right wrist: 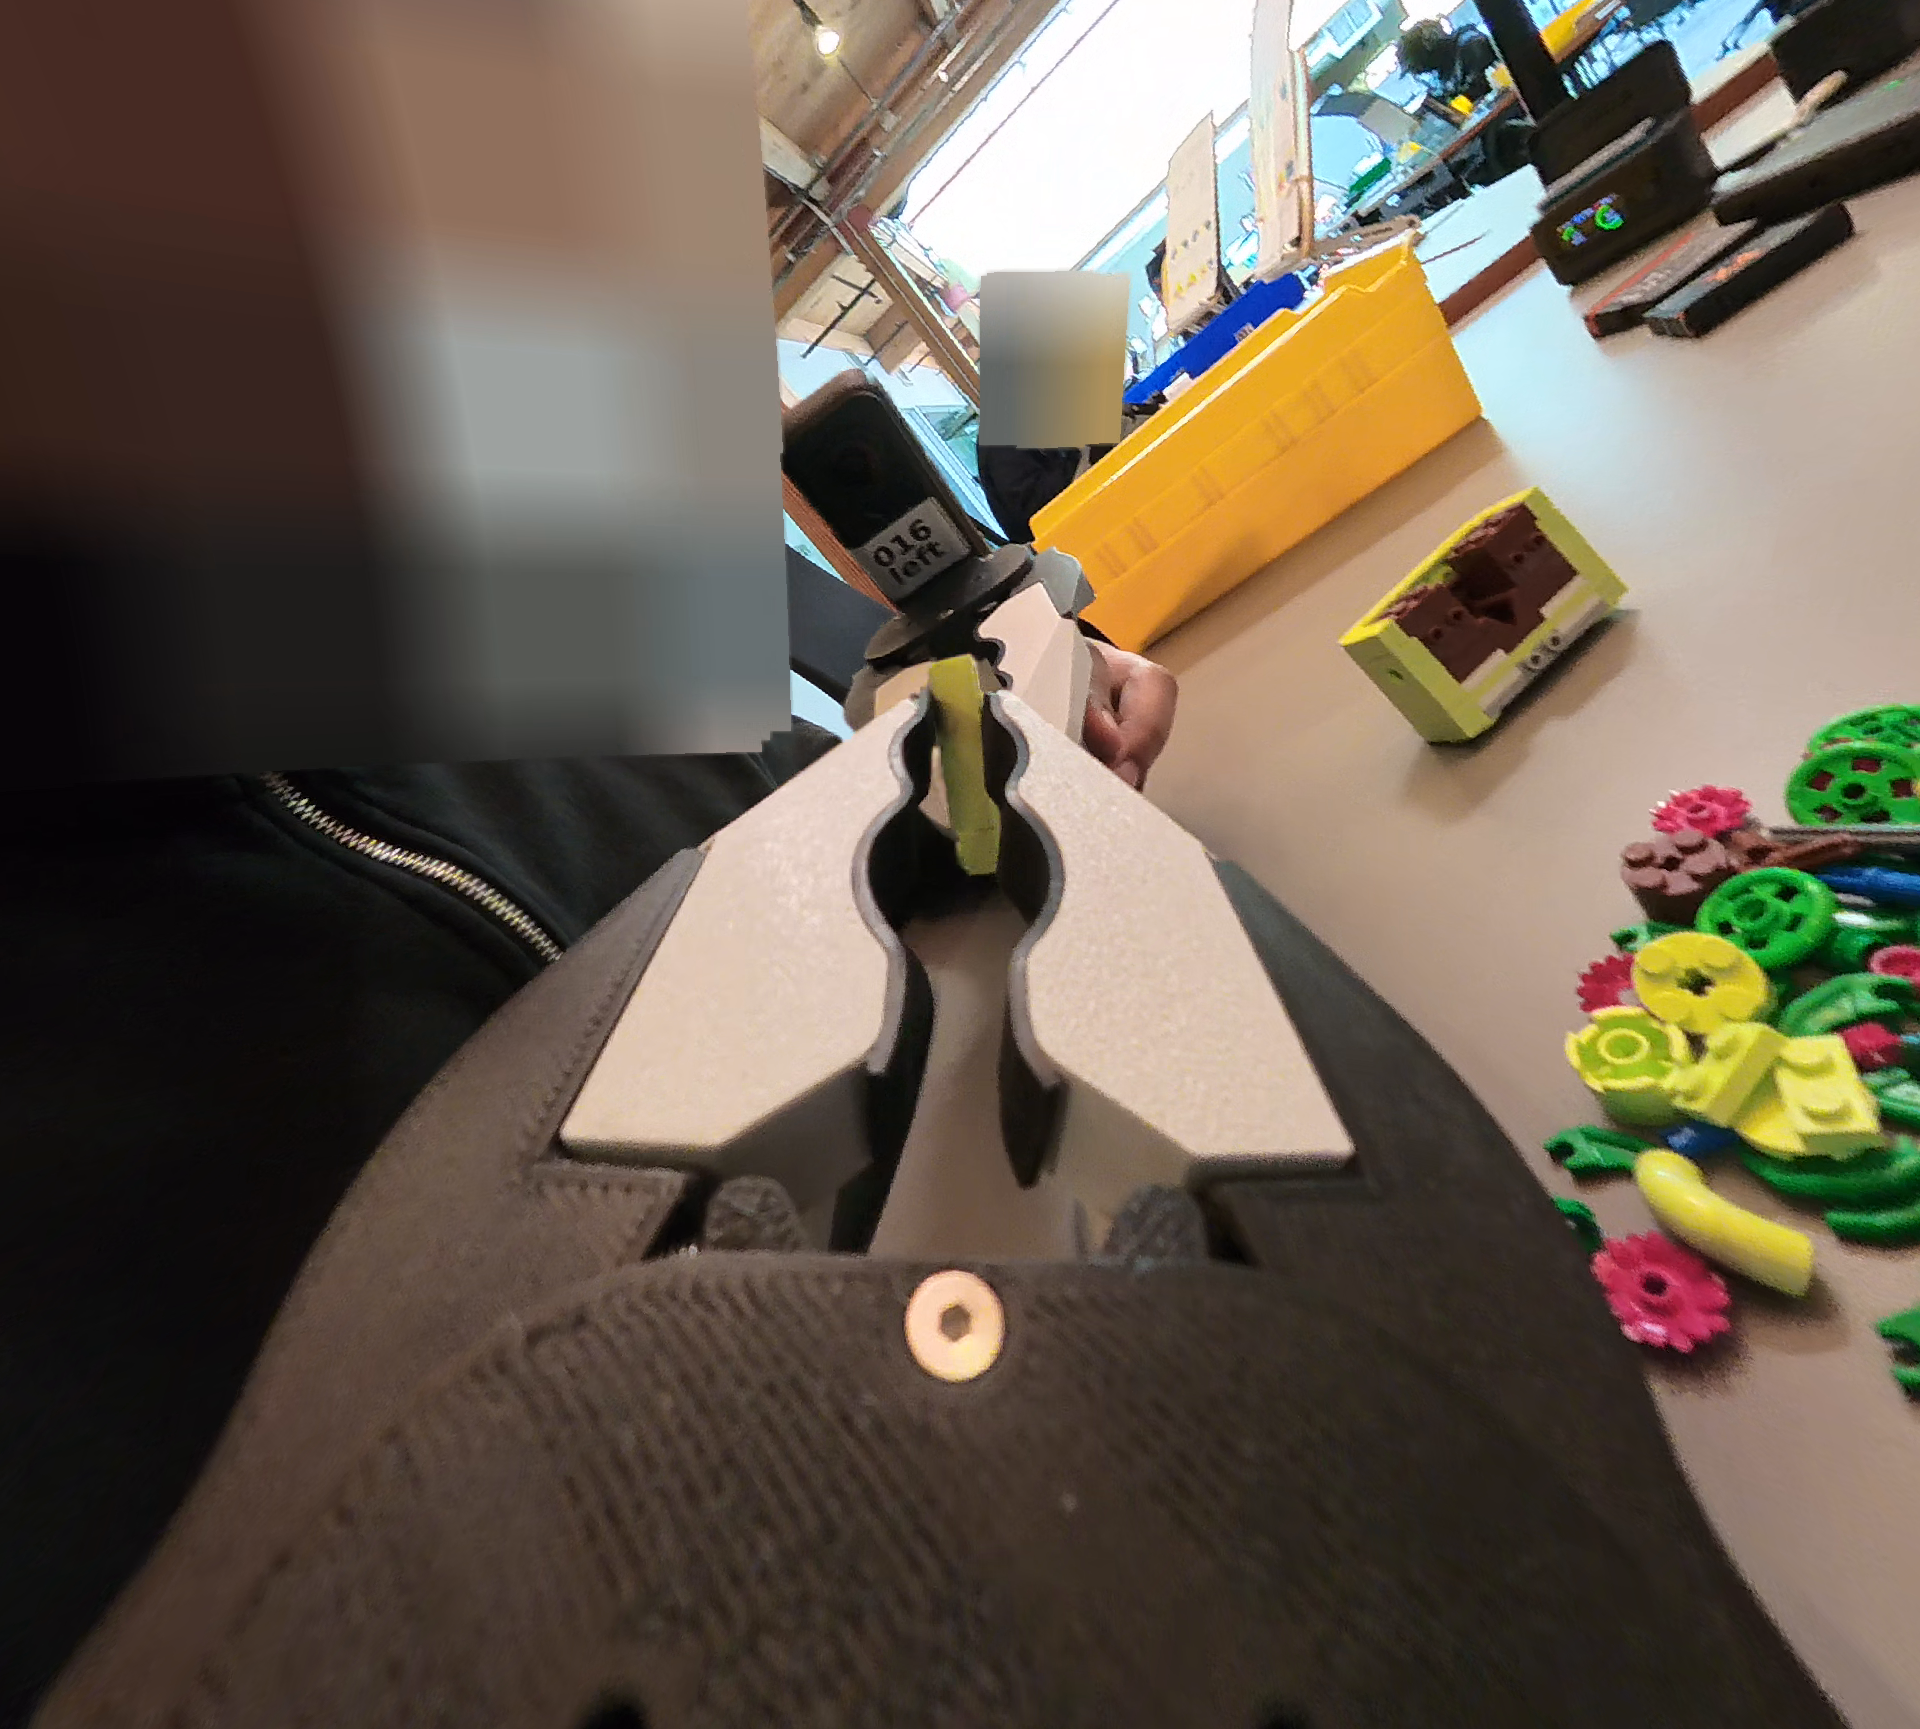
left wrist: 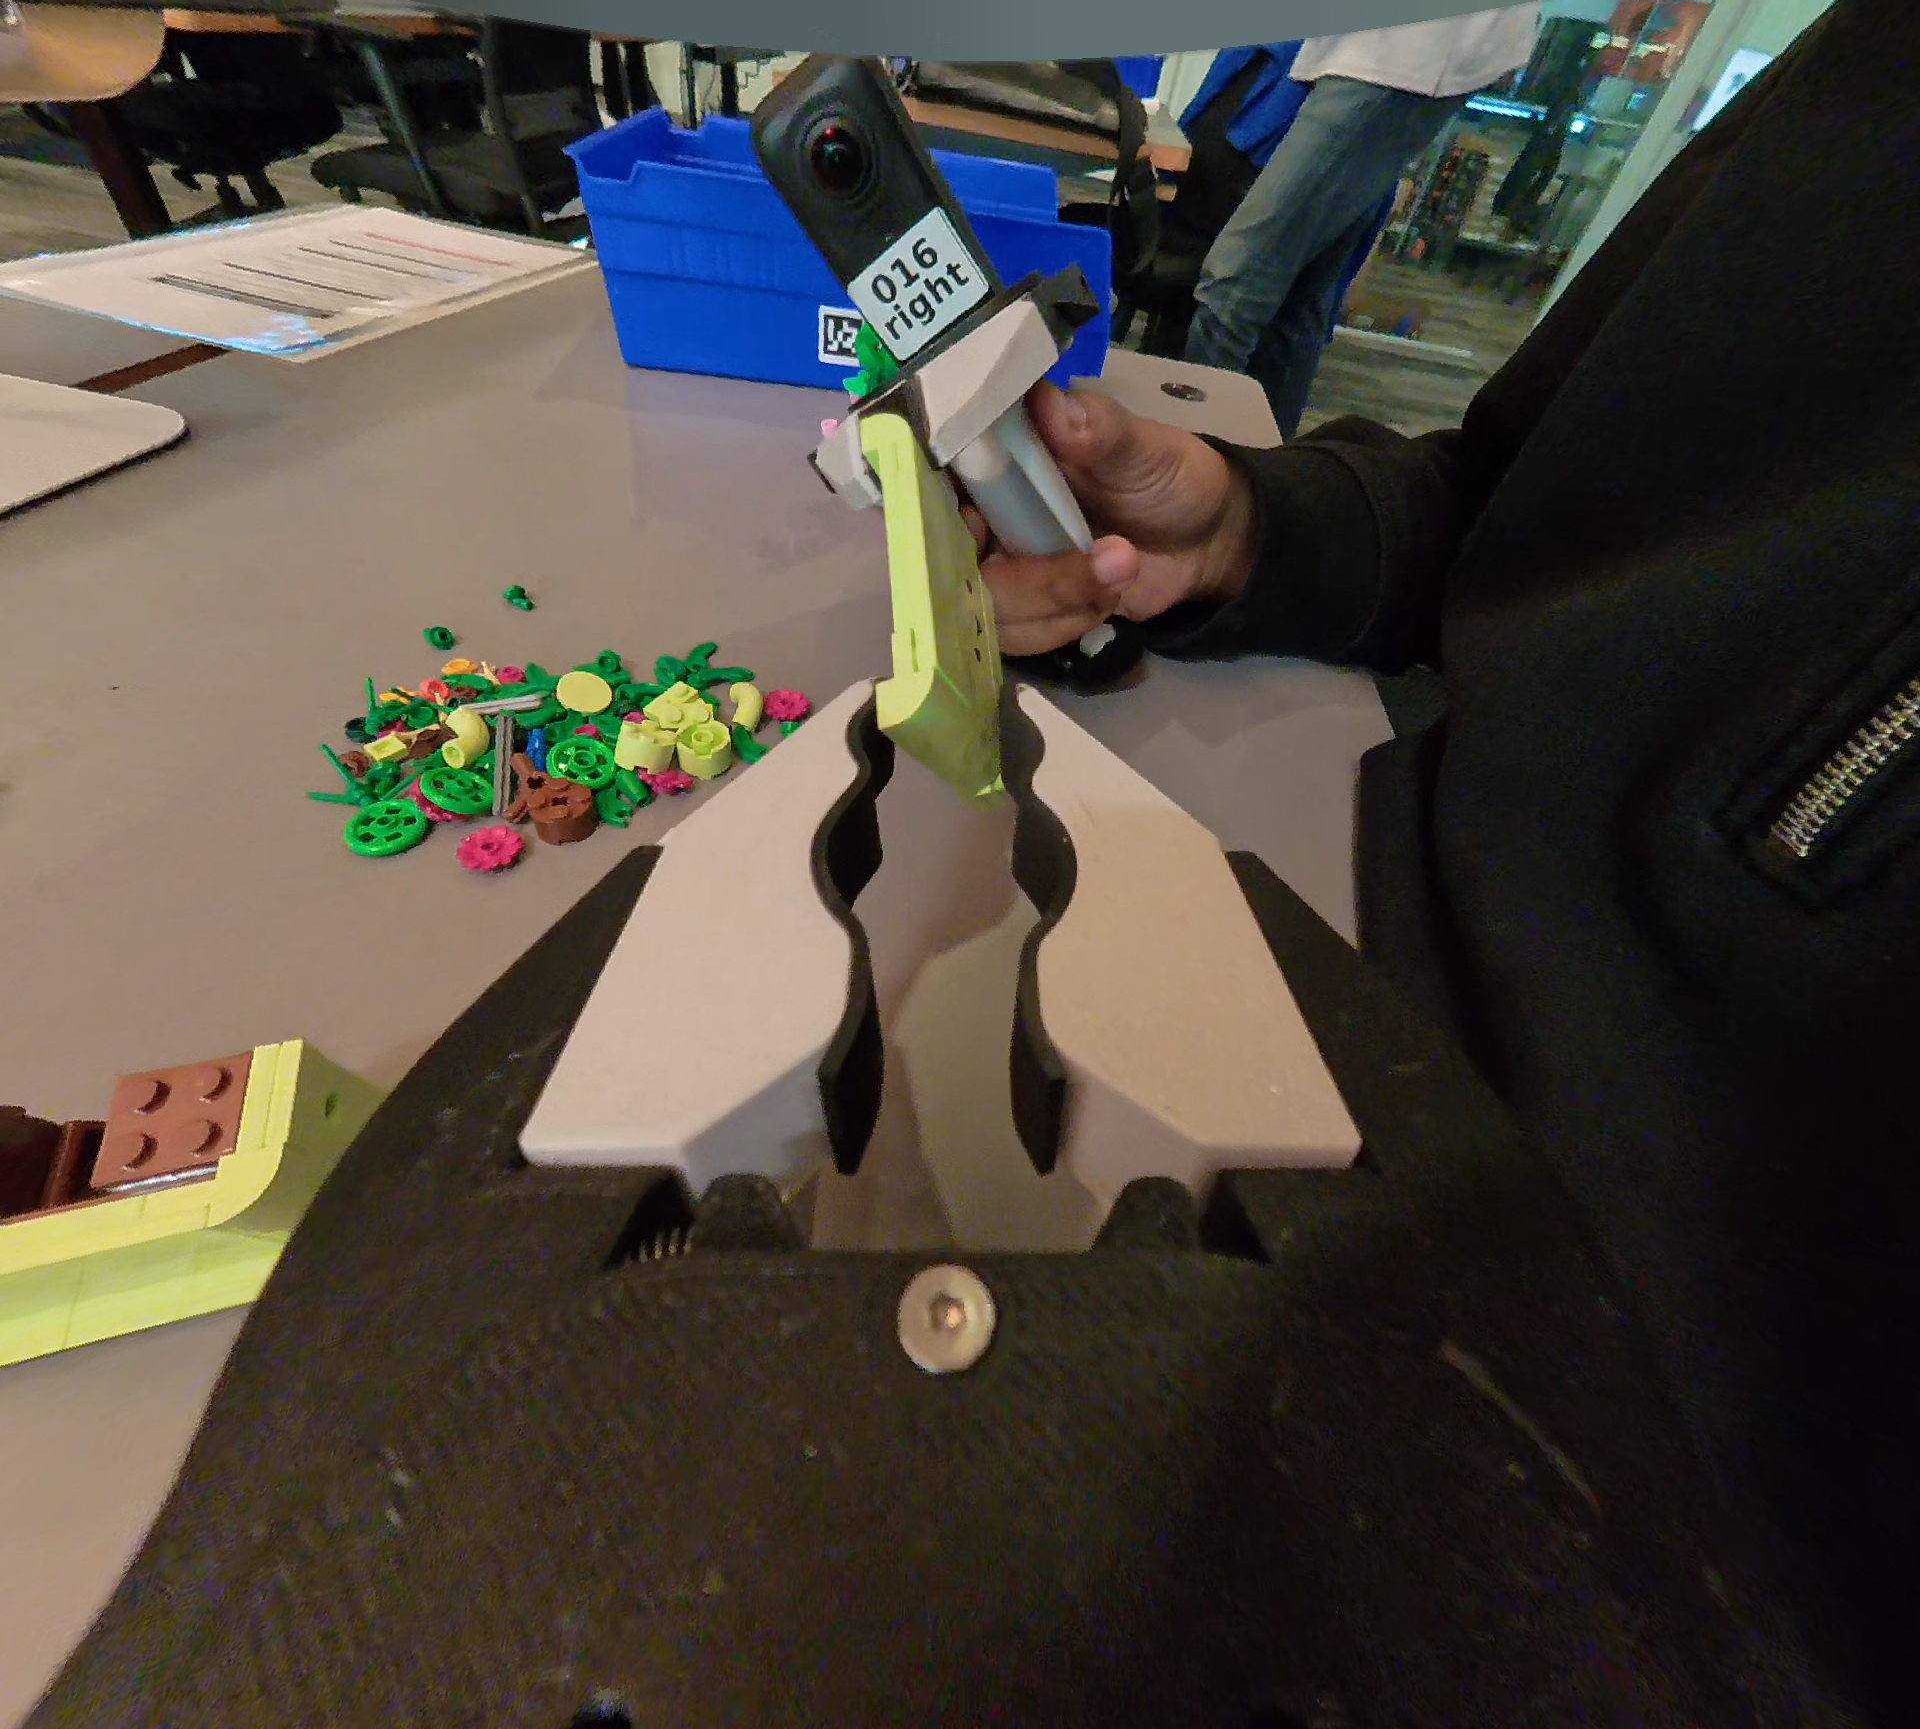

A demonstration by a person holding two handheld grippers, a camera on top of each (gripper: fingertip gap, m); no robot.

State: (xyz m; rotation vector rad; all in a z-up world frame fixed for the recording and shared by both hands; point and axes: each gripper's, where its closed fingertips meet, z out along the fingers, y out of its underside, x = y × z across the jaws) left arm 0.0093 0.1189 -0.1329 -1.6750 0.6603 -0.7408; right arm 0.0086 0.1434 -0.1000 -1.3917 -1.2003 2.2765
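Grey fingertips of the left gripper (left wrist: 940,744) sit nearly together, pinching the lower edge of a lime-green brick-built panel (left wrist: 935,609). Its upper end is clamped in the right gripper (left wrist: 883,432), which a hand (left wrist: 1132,526) in a black sleeve tips downward. In the right wrist view that gripper's own jaws are likewise almost closed on the panel, seen edge-on. With a grip at each end, the panel hangs steeply tilted above the grey table (left wrist: 364,484), touching nothing else, so either gripper can steady it.

Left of the grippers lies a loose pile of small bricks (left wrist: 551,744): green wheels, pink flowers, lime rounds, brown pieces. A lime-and-brown brick box (right wrist: 1486,630) rests apart on the table, open side up. Blue bin (left wrist: 727,256) and yellow bin (right wrist: 1268,443) stand farther back.
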